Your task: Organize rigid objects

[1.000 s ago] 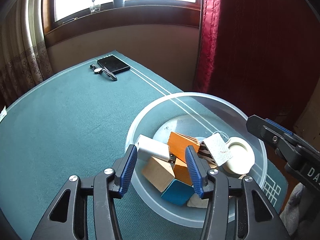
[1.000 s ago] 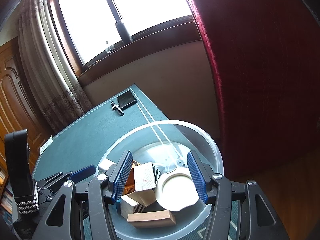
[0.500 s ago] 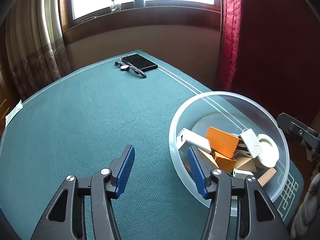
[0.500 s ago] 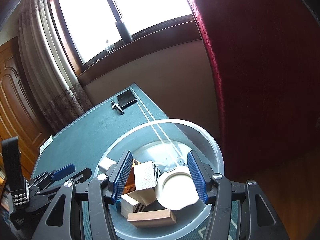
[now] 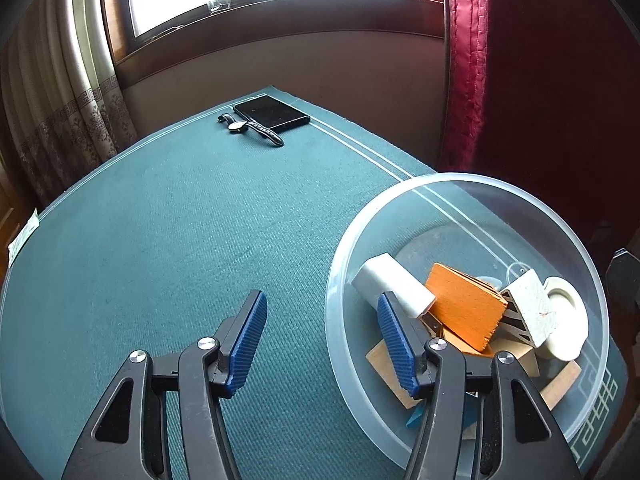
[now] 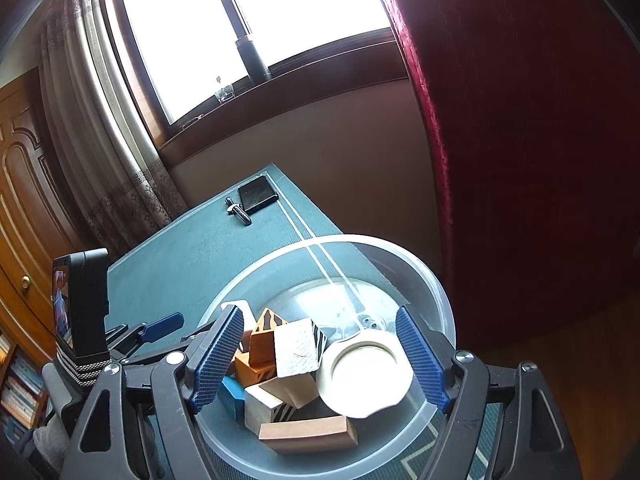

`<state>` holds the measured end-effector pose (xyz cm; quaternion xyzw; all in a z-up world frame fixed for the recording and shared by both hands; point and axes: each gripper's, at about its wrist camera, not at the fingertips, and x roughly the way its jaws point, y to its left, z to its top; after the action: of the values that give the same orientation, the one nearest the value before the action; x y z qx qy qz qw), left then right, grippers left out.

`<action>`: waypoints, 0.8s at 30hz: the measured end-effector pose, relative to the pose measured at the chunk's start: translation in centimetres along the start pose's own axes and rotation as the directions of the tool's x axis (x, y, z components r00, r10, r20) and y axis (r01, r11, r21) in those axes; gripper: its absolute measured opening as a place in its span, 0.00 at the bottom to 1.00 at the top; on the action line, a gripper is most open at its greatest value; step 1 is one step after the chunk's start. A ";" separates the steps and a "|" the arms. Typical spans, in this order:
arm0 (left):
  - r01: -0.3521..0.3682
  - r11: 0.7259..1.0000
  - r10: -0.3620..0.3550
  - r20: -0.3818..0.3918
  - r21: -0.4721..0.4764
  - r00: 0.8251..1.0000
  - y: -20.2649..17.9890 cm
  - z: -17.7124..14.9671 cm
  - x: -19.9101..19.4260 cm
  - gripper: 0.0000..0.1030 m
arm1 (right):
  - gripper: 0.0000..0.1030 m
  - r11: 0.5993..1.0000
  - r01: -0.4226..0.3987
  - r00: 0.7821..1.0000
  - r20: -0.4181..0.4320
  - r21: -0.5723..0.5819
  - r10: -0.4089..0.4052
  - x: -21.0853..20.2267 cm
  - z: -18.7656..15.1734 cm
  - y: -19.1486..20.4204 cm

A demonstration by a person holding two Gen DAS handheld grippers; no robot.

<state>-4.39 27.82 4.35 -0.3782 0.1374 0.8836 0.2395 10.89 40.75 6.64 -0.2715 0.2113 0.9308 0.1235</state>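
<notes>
A clear plastic bowl [image 5: 472,184] stands at the table's right edge and also shows in the right wrist view [image 6: 436,292]. It holds several rigid pieces: an orange block [image 5: 464,312], a white cylinder [image 5: 392,284], a white speckled block [image 5: 532,308], a white round lid [image 5: 568,328], wooden blocks and a blue block. My left gripper [image 5: 320,344] is open and empty, straddling the bowl's left rim. My right gripper [image 6: 320,356] is open and empty above the bowl, over the lid [image 6: 368,376] and speckled block [image 6: 298,346].
A black phone [image 5: 272,114] and a wristwatch [image 5: 250,128] lie at the far end of the green table mat [image 5: 180,220]. A red curtain [image 5: 540,60] hangs right of the table, a window and beige curtains behind. The left gripper's body [image 6: 80,300] shows left of the bowl.
My left gripper has pulled back out of the bowl and moved left, ending empty over the bowl's left rim. My right gripper has hardly moved.
</notes>
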 end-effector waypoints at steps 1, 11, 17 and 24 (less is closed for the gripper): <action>0.000 1.000 0.000 0.004 0.003 1.000 -0.1 -0.1 -0.2 0.64 | 0.86 1.000 0.002 1.000 0.000 -0.001 -0.002 -0.1 0.0 0.0; -0.017 1.000 0.016 0.060 0.016 0.998 -0.2 -0.1 -2.7 0.80 | 0.99 0.999 0.042 0.999 -0.011 -0.003 -0.042 -0.1 -0.1 -0.1; -0.048 0.999 0.046 0.092 0.016 0.995 0.1 -0.5 -4.4 0.85 | 0.99 0.996 0.084 0.996 -0.036 -0.004 -0.084 0.0 -0.3 -0.3; -0.060 0.998 0.057 0.123 0.022 0.991 0.1 -1.1 -6.6 0.88 | 0.99 0.990 0.125 0.992 -0.022 -0.070 -0.126 -1.3 -1.0 0.4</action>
<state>0.16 25.13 8.40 -0.3159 0.1446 0.9100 0.2263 12.24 39.78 6.75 -0.3004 0.1633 0.9243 0.1697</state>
